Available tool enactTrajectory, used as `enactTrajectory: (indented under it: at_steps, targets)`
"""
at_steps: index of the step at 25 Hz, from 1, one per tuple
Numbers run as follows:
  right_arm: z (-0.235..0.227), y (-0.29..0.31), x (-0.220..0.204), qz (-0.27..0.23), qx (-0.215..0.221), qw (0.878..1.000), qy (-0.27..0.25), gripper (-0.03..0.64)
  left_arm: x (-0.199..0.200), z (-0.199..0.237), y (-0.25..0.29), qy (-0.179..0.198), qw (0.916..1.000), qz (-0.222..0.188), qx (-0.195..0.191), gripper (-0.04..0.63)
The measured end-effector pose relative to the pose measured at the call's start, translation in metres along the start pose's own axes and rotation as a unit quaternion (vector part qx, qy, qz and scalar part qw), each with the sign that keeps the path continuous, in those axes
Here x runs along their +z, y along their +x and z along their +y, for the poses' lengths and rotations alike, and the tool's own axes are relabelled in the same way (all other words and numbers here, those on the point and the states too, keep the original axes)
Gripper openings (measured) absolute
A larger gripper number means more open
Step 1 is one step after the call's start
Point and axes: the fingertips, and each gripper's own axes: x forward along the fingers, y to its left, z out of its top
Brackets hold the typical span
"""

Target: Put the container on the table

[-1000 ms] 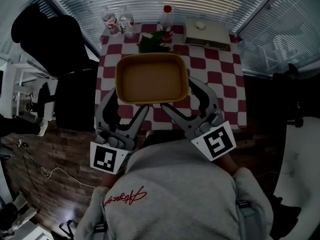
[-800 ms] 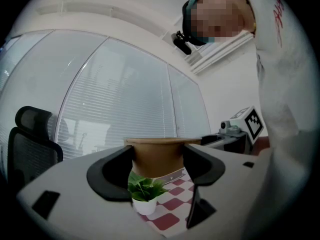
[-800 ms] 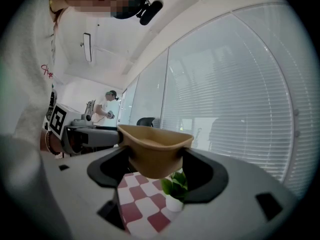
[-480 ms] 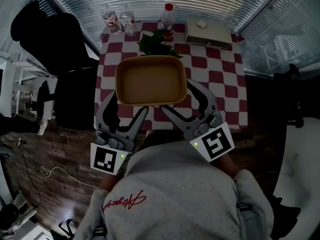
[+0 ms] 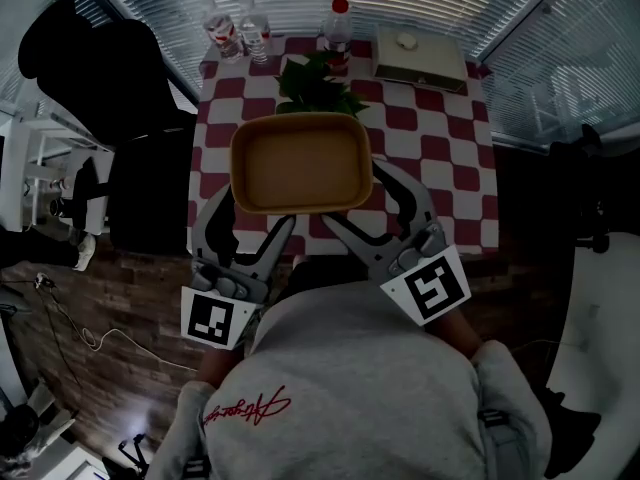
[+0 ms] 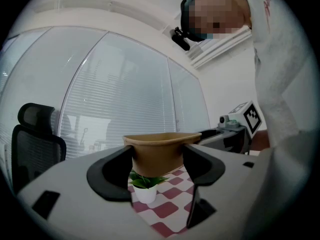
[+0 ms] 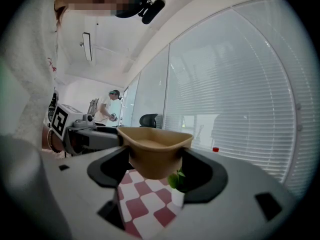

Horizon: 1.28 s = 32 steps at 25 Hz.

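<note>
A tan, empty rectangular container (image 5: 301, 162) hangs in the air above the near part of the red-and-white checked table (image 5: 440, 158). My left gripper (image 5: 250, 211) is shut on its near left corner (image 6: 159, 153), and my right gripper (image 5: 350, 208) is shut on its near right corner (image 7: 152, 153). In both gripper views the container sits between the black pads, well above the tabletop. A small potted plant (image 5: 316, 87) stands on the table just beyond it, also seen under the container (image 6: 146, 185).
Two water bottles (image 5: 232, 31), a red-capped bottle (image 5: 339, 25) and a pale flat box (image 5: 418, 56) line the table's far edge. A black office chair (image 5: 90, 78) stands at the left. Window blinds ring the table. A second person (image 7: 109, 109) stands far off.
The table and its objects have slid slightly up the head view while the container stays held between both grippers at about the same spot.
</note>
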Motion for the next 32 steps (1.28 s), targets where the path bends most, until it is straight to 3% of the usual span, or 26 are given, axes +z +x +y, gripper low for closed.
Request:
enactTrajectory:
  at_steps: [3, 8, 32]
  targets:
    - [0.002, 0.0, -0.004, 0.002, 0.004, 1.0, -0.001, 0.334, -0.002, 0.001, -0.002, 0.008, 0.9999, -0.012, 0.002, 0.311]
    - [0.007, 0.001, -0.01, 0.004, 0.008, 1.0, -0.002, 0.333, -0.014, 0.0, -0.007, -0.004, 0.9999, 0.009, 0.006, 0.311]
    - [0.015, 0.009, -0.042, 0.034, 0.015, 0.999, -0.007, 0.333, -0.048, 0.003, -0.012, -0.017, 0.9992, 0.034, 0.009, 0.311]
